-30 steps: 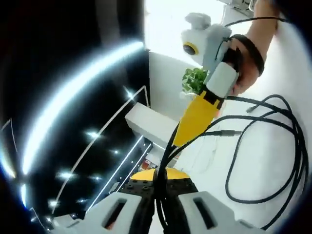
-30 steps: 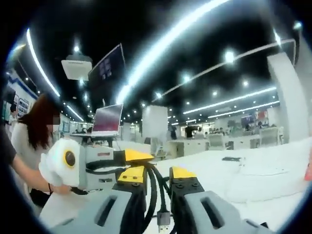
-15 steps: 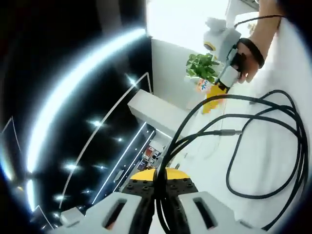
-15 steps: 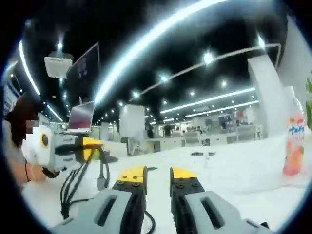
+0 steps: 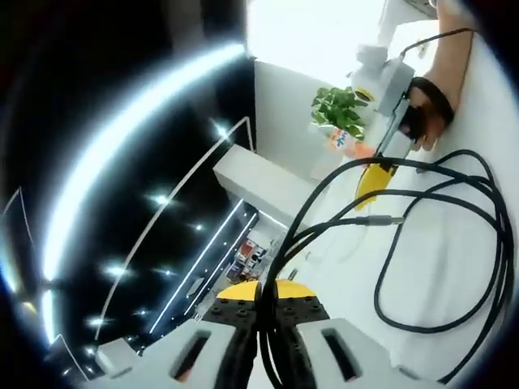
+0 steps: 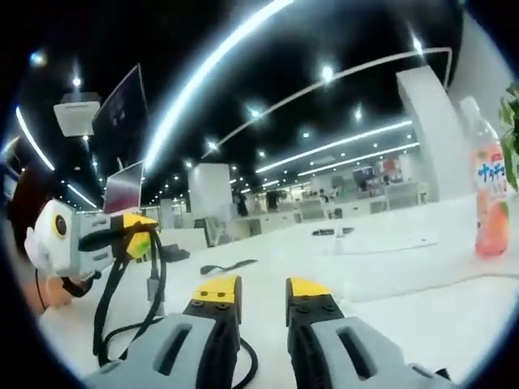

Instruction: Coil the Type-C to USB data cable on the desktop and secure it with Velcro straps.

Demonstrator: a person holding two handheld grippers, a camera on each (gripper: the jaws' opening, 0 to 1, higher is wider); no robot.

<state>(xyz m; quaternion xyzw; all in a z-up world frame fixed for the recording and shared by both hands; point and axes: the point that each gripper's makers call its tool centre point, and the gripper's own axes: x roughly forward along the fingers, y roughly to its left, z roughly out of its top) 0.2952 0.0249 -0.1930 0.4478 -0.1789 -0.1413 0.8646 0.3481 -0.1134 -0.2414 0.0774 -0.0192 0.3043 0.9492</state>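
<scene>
From the left gripper view, I see the left gripper (image 5: 266, 312) with its jaws clamped on several strands of the black data cable (image 5: 389, 267); the strands run up between the yellow jaw tips. The point where they are pinched is hidden between the jaws, so I cannot count the strands exactly.

From the jaws the cable fans away over the white worktop (image 5: 454, 267) in long overlapping loops. The long axis of the loops runs away from the left gripper toward the right gripper (image 5: 375, 180). One plug end (image 5: 381, 220) lies on the worktop inside the loops, pointing toward the right of the view; I cannot tell which connector type it is. A second end near the person's hand (image 5: 422, 121) is too small to identify.

The right gripper sits just beside the far cable strands in this view; I cannot tell there whether it touches them. A potted plant (image 5: 340, 109) stands behind it.

In the right gripper view, the right gripper (image 6: 263, 293) has its jaws apart with nothing between them. The left gripper (image 6: 134, 235) appears at the left edge, cable strands hanging down from its yellow tips; their lower part is cut off behind the near jaw. A bottle (image 6: 489, 186) with orange contents stands upright at the right edge.
</scene>
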